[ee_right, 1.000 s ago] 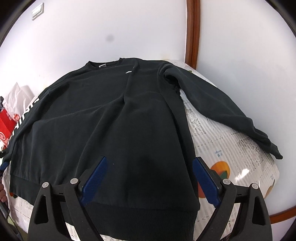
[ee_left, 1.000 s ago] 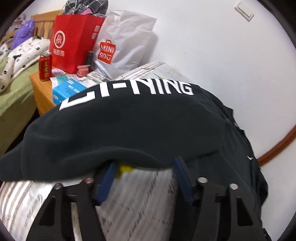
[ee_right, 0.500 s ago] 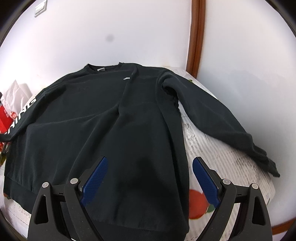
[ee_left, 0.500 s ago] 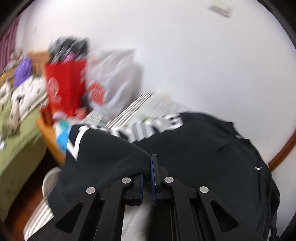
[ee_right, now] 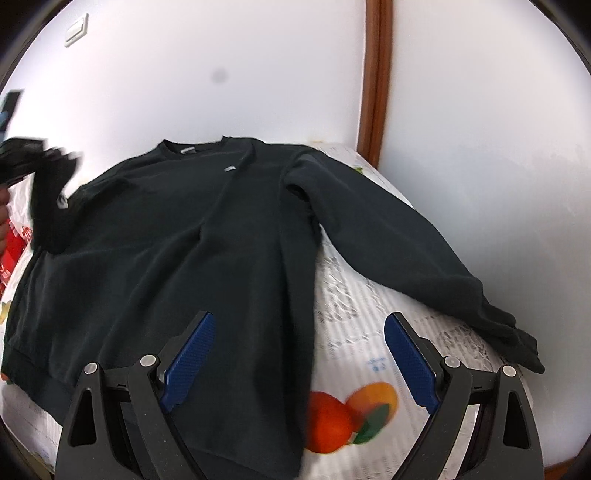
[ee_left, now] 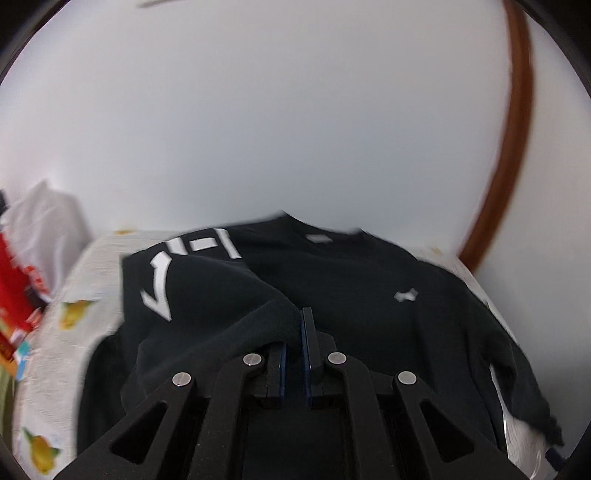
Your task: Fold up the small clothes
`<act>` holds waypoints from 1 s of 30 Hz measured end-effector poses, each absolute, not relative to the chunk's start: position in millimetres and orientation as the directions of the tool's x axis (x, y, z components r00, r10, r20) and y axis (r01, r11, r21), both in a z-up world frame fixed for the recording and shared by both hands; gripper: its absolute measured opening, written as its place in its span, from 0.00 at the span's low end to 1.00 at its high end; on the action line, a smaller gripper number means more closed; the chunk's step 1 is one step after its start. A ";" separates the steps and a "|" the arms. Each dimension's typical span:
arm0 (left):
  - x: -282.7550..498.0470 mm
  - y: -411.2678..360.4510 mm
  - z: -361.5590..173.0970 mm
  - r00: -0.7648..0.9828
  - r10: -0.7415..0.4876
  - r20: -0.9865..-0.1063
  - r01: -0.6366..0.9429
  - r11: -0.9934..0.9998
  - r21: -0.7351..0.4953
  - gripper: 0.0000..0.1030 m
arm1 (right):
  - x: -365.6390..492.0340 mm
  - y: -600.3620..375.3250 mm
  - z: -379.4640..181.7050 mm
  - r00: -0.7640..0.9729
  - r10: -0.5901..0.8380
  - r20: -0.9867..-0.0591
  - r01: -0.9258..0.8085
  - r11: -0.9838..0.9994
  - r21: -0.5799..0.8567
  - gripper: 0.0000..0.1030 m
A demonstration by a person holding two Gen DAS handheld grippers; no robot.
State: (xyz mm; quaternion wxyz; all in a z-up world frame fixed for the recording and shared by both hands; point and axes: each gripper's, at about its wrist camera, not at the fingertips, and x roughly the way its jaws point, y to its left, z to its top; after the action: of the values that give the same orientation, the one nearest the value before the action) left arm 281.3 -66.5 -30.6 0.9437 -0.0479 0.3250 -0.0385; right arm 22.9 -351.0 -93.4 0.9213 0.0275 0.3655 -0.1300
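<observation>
While the left gripper [ee_left: 293,332] was pressed together, a fold of the black sweatshirt [ee_left: 369,306] was pinched between its blue pads [ee_left: 307,339], the cloth bunched to the left of the tips and draped over the left finger. Item: sleeve [ee_left: 192,295], with white lettering, lifted and carried ahead-left of the tool, lying partly across the garment's body. Item: small white chest logo [ee_left: 405,295], ahead-right of the tips. Item: neck label [ee_left: 319,238], further ahead at the collar. Item: fruit-print table cover [ee_left: 55,332], left of the tool, under the garment. Item: red bag [ee_left: 14,295], far left, blurred. Item: white wall [ee_left: 295,129], beyond everything, with a brown wooden trim [ee_left: 517,129] far right.

Right gripper [ee_right: 299,354]: fingers spread wide, nothing between the pads, held over the sweatshirt's lower right side. Item: hem, just below and left of the left finger. Item: printed oranges [ee_right: 351,413] on the cover, between the fingers and close in. Item: right sleeve [ee_right: 406,251], stretched flat ahead-right, its cuff out past the right finger. Item: the other gripper, far left ahead, raised with dark cloth hanging from it. Item: wall switch [ee_right: 77,30], far upper left
</observation>
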 end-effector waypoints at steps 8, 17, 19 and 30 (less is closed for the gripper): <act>292.5 -106.8 -71.9 0.691 -0.125 -0.711 0.088 0.992 -0.090 0.24 | 6.1 -373.3 -115.5 0.655 -0.237 -0.718 0.300 0.953 -0.042 0.89; 228.0 -76.0 -57.4 0.726 -0.162 -0.668 0.154 0.986 -0.071 0.66 | 6.5 -350.9 -112.0 0.666 -0.252 -0.702 0.277 0.957 -0.081 0.89; 218.6 -55.2 -57.4 0.715 -0.148 -0.683 0.129 0.989 -0.078 0.66 | 9.5 -347.9 -116.3 0.653 -0.269 -0.708 0.298 0.951 -0.086 0.89; 142.1 90.6 -109.6 0.611 0.082 -0.787 -0.097 0.995 0.028 0.66 | -11.7 -339.8 -144.1 0.598 -0.241 -0.764 0.307 0.950 -0.060 0.69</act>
State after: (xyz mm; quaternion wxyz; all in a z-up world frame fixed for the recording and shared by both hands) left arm 142.1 90.6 -109.6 0.8975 -0.0088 0.4381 0.0497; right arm -11.7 -339.8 -144.1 0.8930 0.0387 0.4213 -0.1534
